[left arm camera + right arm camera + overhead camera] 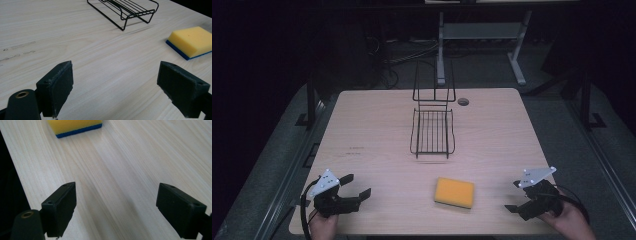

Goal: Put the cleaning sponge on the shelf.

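We see both jaws wide apart, empty: left hand-held gripper (358, 185), right hand-held gripper (514, 196). Sponge (454, 192) lies between them on the table (377, 130).

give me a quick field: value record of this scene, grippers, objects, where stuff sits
surface: light wooden table
left gripper: near left corner, jaws wide open, holding nothing
right gripper: near right corner, jaws wide open, holding nothing
sponge: yellow with a blue underside, flat on the table between the two grippers, nearer the right one, touched by neither
wire rack: black, empty, at the middle of the table beyond the sponge, with a tall back at its far end
contact: none between grippers and objects
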